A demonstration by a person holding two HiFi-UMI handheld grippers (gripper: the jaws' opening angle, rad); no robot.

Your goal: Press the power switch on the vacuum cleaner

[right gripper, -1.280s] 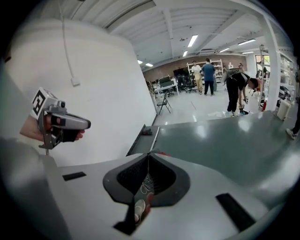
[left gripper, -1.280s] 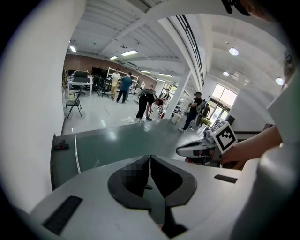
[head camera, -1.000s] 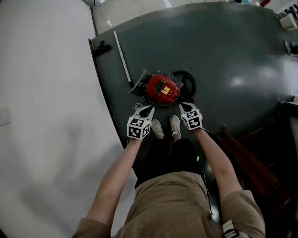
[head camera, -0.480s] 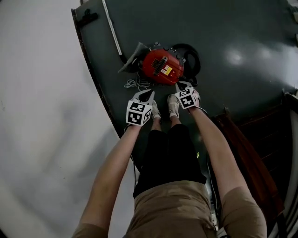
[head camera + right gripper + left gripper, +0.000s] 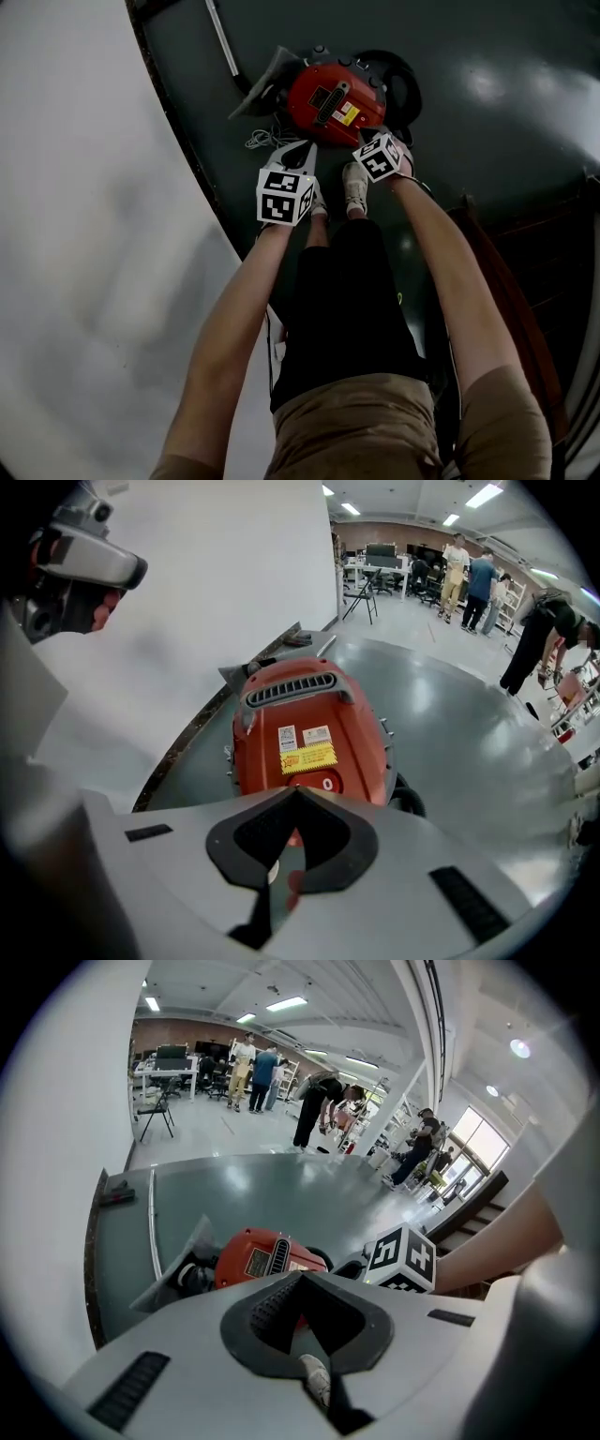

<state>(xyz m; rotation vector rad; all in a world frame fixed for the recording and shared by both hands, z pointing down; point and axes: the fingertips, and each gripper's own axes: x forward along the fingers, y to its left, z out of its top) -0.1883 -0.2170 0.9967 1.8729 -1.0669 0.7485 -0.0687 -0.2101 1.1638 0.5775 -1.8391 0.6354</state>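
A red vacuum cleaner (image 5: 328,94) lies on the dark green floor (image 5: 487,141) in front of the person's feet. Its red oval power switch (image 5: 323,783), marked 0, sits below a yellow sticker (image 5: 309,757). My right gripper (image 5: 298,791) is shut, its tip just short of that switch; in the head view it (image 5: 363,141) is at the vacuum's near edge. My left gripper (image 5: 307,150) is also shut with nothing in it, beside the vacuum's near left corner. From the left gripper view the vacuum (image 5: 267,1258) shows just past the shut tip (image 5: 302,1277).
A black hose (image 5: 401,80) coils at the vacuum's right. A metal wand (image 5: 222,42) and grey nozzle (image 5: 261,82) lie at its left, with a white cord (image 5: 262,141) nearby. The person's shoes (image 5: 354,186) stand close behind. Wooden steps (image 5: 525,309) are at the right, people (image 5: 314,1110) far off.
Both grippers have moved forward toward the vacuum, and the person has leaned in over it. The right gripper's tip has come up to the vacuum's near edge.
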